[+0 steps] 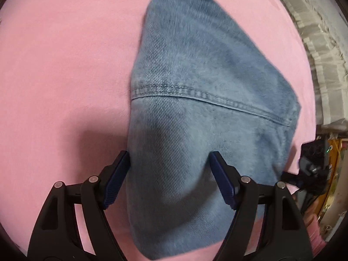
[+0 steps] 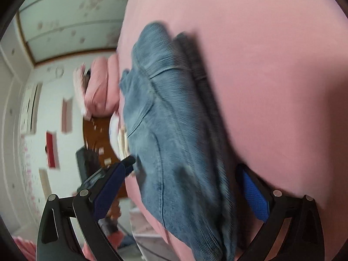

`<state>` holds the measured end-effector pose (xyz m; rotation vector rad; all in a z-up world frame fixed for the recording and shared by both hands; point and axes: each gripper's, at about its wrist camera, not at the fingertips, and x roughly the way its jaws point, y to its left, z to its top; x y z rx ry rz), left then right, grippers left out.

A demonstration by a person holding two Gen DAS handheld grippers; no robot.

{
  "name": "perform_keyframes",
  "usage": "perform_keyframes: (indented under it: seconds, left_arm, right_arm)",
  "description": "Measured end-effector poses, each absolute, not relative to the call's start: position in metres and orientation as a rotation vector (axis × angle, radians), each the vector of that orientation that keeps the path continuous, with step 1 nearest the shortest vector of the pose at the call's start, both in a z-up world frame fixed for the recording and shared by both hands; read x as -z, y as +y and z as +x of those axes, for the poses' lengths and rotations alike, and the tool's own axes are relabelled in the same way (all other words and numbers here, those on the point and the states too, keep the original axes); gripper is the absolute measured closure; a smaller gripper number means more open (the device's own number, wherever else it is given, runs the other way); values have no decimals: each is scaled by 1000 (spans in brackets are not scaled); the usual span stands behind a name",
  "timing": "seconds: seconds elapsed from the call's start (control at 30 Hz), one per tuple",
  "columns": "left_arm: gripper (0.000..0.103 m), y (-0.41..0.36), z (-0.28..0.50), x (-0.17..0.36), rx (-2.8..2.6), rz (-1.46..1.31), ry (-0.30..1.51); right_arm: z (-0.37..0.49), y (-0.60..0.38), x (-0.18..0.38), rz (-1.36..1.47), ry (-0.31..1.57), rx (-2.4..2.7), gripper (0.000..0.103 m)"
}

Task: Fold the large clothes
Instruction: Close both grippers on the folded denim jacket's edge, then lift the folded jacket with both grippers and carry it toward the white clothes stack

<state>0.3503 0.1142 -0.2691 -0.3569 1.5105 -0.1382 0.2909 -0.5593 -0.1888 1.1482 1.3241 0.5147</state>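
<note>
Left gripper (image 1: 169, 167), jaws wide, is positioned over jeans (image 1: 195, 91); right gripper (image 2: 184, 174), likewise wide, straddles them lengthwise.

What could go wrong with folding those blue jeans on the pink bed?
The jeans lie close to the edge of the pink bed, so a tug might slide them off. The left gripper has wide jaws around thick denim, so it may catch only the top layer. In the right wrist view the layers under the right gripper look uneven, so the fold might come out crooked.
</note>
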Motion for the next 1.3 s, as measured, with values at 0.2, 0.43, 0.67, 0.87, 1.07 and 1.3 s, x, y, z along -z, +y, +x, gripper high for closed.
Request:
perform_keyframes:
  seconds: [0.2,0.43,0.67,0.87,1.07,1.3]
  left_arm:
    - [21,121,350,284,169,-467,1478]
    - [21,111,337,282,110,-447,1397]
    - [35,97,326,276,54,-425,1353]
    - [54,68,315,253,-52,-298,1301]
    - [62,43,297,226,-71,-230,1228]
    - [63,35,231,217,-100,-273,1252]
  right_arm:
    - [315,-535,184,1059,1331,-554,0]
    - [309,-523,173,913,1323,-454,41]
    - [296,-527,176,960,1309,-351,79]
    - [293,-509,143,873,1264,-297,86]
    - [287,-468,93,683,1228,-273,86]
    - [249,-426,53,516,1259,-275,86]
